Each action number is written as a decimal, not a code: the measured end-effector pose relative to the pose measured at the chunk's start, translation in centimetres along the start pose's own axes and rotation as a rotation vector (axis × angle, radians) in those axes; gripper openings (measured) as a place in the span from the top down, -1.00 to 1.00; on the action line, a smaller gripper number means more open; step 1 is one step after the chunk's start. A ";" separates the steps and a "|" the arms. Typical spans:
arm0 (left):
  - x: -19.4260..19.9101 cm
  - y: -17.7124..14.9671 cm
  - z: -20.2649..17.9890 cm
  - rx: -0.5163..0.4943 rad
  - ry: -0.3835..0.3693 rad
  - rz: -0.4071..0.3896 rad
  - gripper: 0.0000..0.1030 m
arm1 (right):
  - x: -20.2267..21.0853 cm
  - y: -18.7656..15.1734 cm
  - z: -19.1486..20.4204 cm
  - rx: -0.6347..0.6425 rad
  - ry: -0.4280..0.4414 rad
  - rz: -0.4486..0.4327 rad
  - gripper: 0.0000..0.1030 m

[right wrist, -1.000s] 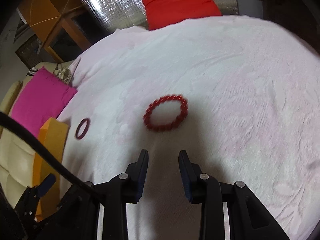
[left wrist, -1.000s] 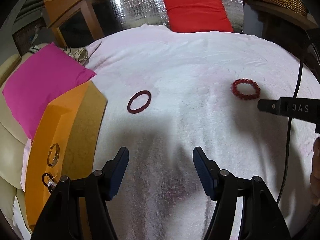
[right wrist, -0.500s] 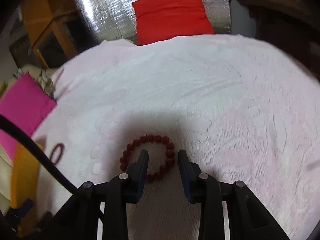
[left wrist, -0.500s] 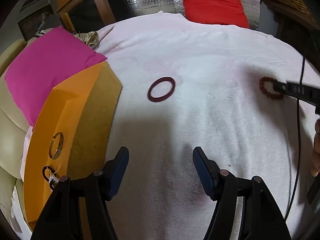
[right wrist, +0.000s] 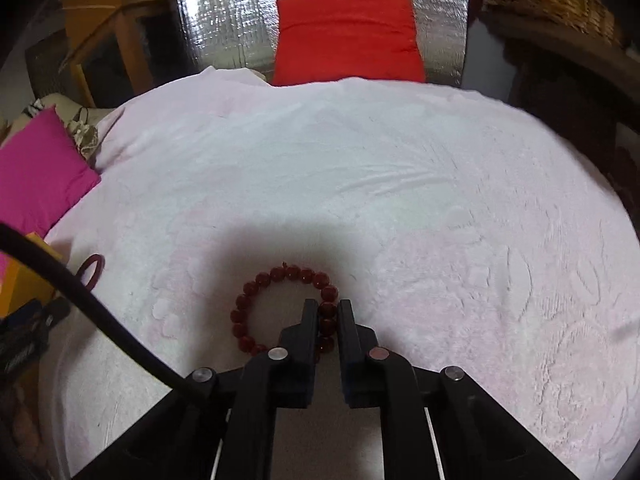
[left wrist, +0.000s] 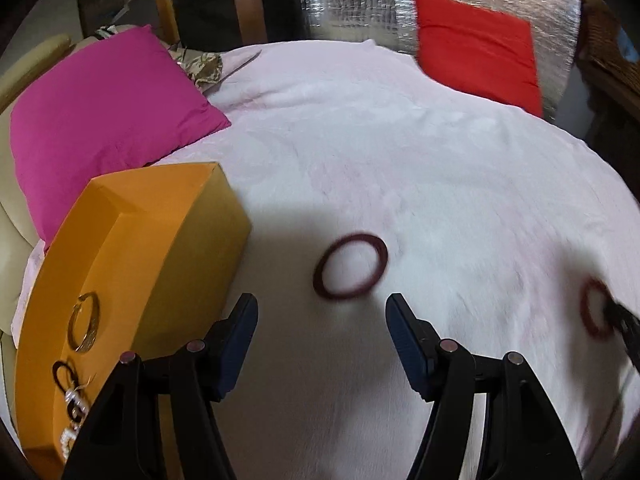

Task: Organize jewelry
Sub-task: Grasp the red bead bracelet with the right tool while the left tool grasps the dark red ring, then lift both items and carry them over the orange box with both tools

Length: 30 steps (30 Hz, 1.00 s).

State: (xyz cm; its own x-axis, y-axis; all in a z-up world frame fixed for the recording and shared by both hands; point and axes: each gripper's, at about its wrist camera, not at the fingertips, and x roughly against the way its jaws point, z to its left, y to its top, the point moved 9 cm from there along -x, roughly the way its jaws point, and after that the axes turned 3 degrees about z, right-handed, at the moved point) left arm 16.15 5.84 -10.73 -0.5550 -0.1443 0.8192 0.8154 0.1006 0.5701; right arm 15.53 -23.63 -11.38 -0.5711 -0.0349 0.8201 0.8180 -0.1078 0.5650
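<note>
My right gripper (right wrist: pixel 327 314): fingers drawn almost together, pinching the right side of the red bead bracelet (right wrist: pixel 256 284), which lies on the white blanket (right wrist: pixel 360 184); beads sit between the two tips.
Bead bracelet seen from my left tool: far off to its right, blurred, with the right gripper's tip (left wrist: pixel 624 326) on it.
My left gripper (left wrist: pixel 322 324): fingers spread wide, nothing between them, held over the blanket.
Dark red bangle (left wrist: pixel 351 266): flat on the blanket just ahead of my left fingertips, roughly centred between them, not touching.
Orange box (left wrist: pixel 132 248): close on the left of my left gripper; a gold bangle (left wrist: pixel 83 322) and some smaller pieces I cannot make out lie inside.
Pink cushion (left wrist: pixel 104 112): beyond the box, ahead-left.
Red cushion (right wrist: pixel 346 36): far ahead of my right gripper.
</note>
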 end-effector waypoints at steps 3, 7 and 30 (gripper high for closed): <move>-2.1 0.7 0.2 0.033 0.010 0.030 -0.31 | 0.2 -0.3 -0.6 -0.013 0.010 0.008 0.81; -3.9 1.5 -0.3 0.038 -0.006 0.025 -0.31 | 0.4 -0.6 -1.0 -0.034 0.039 0.021 0.80; 1.1 -2.3 -9.0 -0.176 -0.395 0.019 0.86 | 1.7 0.0 -3.7 -0.112 0.060 -0.003 0.81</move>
State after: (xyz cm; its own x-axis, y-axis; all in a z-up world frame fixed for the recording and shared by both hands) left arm 15.09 -3.38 -11.70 -0.5318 0.2477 0.8098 0.8229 -0.0748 0.5633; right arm 14.30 -27.32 -10.37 -0.5795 -0.0931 0.8097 0.8053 -0.2182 0.5513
